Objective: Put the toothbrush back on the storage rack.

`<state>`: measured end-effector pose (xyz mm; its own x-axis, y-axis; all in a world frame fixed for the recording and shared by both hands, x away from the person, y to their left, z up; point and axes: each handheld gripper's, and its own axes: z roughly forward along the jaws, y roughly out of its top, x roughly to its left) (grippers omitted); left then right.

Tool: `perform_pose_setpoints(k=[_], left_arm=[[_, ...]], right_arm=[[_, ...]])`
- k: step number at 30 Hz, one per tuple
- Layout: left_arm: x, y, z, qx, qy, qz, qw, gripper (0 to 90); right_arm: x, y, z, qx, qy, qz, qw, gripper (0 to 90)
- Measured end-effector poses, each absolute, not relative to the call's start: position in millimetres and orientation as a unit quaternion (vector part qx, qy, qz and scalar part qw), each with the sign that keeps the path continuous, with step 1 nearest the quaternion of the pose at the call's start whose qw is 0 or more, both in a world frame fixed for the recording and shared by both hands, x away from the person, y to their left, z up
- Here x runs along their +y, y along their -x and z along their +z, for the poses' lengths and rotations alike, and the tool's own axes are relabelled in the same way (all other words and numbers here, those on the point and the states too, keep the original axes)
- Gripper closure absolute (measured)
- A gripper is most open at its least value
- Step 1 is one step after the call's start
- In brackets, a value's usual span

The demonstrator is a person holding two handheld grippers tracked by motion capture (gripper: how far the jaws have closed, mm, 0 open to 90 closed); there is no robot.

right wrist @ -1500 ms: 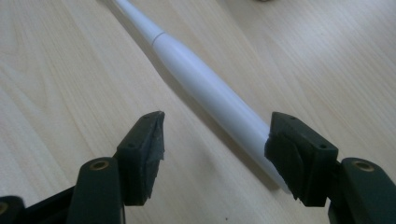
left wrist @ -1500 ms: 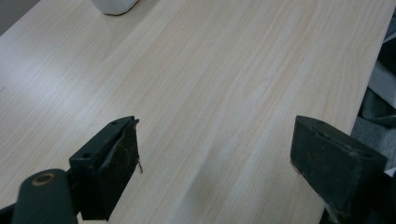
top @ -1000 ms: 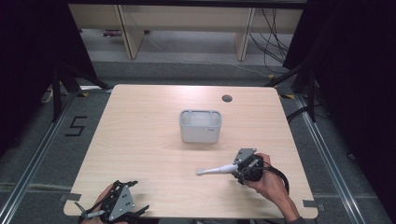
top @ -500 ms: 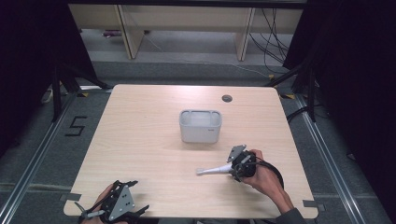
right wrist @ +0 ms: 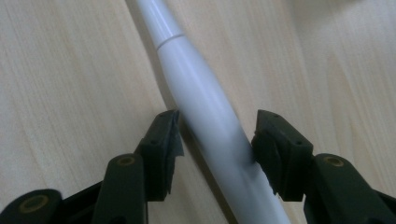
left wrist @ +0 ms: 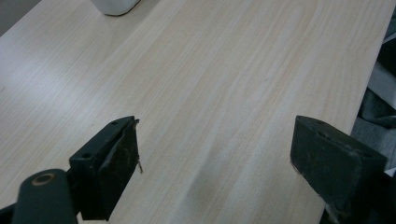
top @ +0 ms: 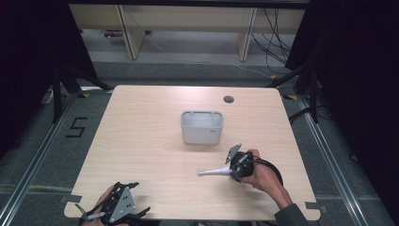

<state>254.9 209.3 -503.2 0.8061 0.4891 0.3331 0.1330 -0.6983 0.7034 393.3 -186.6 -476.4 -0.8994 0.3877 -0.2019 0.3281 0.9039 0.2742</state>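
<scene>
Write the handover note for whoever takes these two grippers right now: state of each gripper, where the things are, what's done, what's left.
Right gripper: jaws have just been closing around the white handle, which lies on the table; the pads look at or very near contact, so a firm grip is not certain.
Left gripper: open, nothing between the jaws, at the table's near left edge.
White container: mid-table, beyond the handle, looks empty.
Done: right gripper in place over the handle.
Left: finish the grasp and lift; the container is probably where it goes.

Light wooden table; grey floor marked "5"; shelving legs behind; surroundings dark, perhaps curtained.
</scene>
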Motion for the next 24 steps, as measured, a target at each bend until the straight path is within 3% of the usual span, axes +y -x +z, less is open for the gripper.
perform_pose_setpoints(k=[13,24], left_arm=[[209.2,-255.1,-503.4,0.175,-0.885,0.258,0.346,14.9],[208.9,-254.6,-503.5,0.174,-0.884,0.257,0.349,14.9]], right_arm=[[-177.9,-396.9,-474.9,0.982,-0.155,0.077,0.071,62.9],[-172.6,-410.3,-475.9,0.984,-0.170,0.049,0.018,65.9]])
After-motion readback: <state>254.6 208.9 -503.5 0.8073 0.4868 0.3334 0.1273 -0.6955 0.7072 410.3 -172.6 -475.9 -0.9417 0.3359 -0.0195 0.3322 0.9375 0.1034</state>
